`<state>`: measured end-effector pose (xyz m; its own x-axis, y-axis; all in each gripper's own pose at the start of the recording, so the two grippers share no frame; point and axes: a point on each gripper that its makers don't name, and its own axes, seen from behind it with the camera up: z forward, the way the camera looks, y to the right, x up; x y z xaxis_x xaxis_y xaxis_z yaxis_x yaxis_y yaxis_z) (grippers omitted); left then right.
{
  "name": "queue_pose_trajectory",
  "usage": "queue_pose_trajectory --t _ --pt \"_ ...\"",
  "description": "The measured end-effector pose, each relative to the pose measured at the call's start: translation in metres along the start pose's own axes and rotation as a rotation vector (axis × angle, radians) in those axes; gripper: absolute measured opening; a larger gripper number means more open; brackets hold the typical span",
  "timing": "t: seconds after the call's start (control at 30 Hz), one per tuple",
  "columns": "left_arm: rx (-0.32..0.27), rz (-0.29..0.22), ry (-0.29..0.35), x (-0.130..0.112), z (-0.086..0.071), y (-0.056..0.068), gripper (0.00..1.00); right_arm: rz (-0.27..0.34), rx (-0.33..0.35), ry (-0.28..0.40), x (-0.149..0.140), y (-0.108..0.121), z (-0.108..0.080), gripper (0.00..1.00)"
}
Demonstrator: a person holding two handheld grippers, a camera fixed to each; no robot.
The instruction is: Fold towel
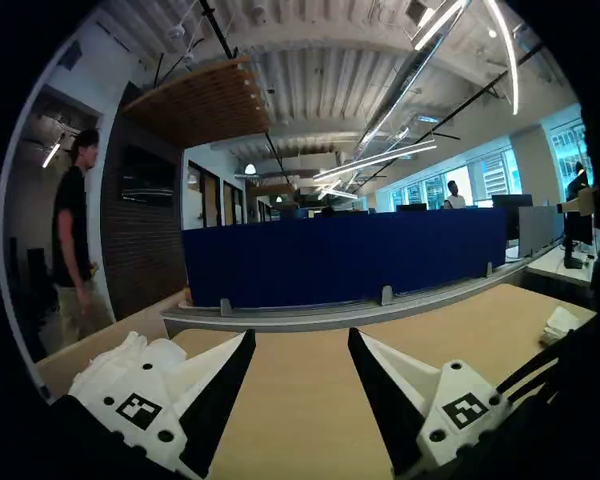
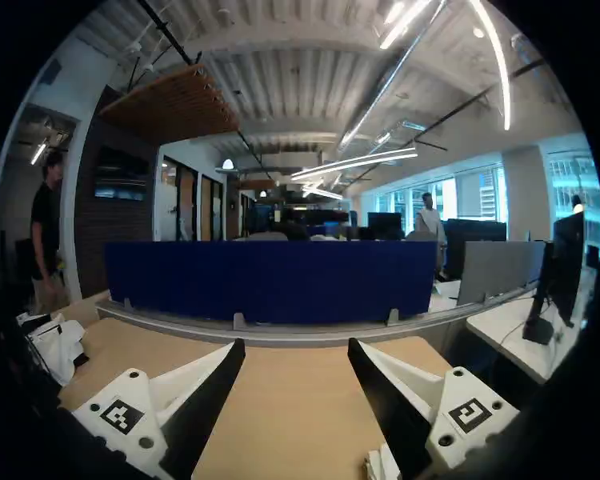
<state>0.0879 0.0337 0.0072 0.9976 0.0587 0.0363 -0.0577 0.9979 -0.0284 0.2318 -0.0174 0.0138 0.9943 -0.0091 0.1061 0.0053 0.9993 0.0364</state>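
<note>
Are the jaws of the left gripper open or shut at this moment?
Open. In the left gripper view, the left gripper has its jaws wide apart, with bare wooden table between them and nothing held.

Both views look level across the desk point(image 1: 300, 400) toward the blue divider point(image 1: 340, 256).

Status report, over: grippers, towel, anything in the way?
Left gripper open, empty, over light wooden table. Right gripper open, empty. White layered item low in right gripper view, possibly towel, unconfirmed. Blue partition panel beyond table.
</note>
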Motion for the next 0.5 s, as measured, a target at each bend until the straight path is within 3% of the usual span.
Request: queue_pose_trajectory --t 0.5 --pt "0.003 -0.011 -0.012 -0.059 -0.004 -0.002 0.86 -0.009 -0.022 0.025 -0.007 0.001 0.008 1.00"
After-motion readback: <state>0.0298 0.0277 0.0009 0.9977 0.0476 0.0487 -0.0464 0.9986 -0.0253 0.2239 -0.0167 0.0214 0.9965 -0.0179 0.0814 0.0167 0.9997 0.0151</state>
